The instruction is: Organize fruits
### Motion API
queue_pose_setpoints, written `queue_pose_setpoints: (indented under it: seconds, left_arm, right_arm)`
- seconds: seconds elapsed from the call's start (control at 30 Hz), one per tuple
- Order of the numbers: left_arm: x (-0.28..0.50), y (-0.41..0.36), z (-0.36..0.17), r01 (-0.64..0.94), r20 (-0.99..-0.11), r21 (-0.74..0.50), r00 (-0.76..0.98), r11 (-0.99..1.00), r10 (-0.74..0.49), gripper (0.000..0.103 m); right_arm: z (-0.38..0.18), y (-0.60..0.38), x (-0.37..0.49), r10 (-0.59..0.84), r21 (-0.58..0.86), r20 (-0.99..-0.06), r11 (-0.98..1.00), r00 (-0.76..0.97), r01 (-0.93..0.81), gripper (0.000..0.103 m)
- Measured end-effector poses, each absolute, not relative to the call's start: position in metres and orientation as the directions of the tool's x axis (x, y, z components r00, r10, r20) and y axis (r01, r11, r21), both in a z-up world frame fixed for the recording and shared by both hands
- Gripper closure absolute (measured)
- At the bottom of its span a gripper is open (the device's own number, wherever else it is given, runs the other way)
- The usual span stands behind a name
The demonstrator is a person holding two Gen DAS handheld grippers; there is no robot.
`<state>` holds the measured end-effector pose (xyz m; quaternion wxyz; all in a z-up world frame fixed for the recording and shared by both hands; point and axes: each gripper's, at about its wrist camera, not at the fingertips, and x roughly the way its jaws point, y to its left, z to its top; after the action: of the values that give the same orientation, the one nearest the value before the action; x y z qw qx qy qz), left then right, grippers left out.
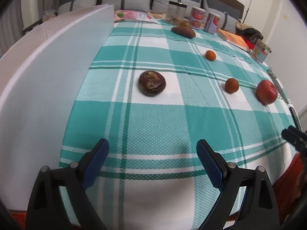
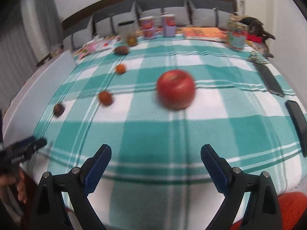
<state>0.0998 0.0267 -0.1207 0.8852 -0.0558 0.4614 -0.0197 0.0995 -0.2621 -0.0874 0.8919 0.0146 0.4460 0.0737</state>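
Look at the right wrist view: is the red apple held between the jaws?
No. The red apple sits alone on the checked tablecloth, well beyond the open, empty jaws of the right gripper.

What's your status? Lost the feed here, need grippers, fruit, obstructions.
Left gripper open, empty. Right gripper open, empty, red apple ahead. Dark round fruit ahead of left. Checked cloth between is bare.

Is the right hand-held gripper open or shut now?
Open. The right hand-held gripper has its jaws wide apart over the checked cloth, nothing between them; the apple lies ahead.
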Motion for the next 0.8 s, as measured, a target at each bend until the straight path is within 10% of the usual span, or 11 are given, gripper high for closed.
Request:
queue_pose_setpoints:
  seconds: [0.8]
  left_arm:
    - [0.096,0.011,-0.134,0.038,-0.818,-0.013,0.574,0.999,-0.032,0.009]
  right_arm:
    - [-0.131,-0.242,0.096,0.077,-0.016,-0.844,0.986,0.530,-0.169,0.000]
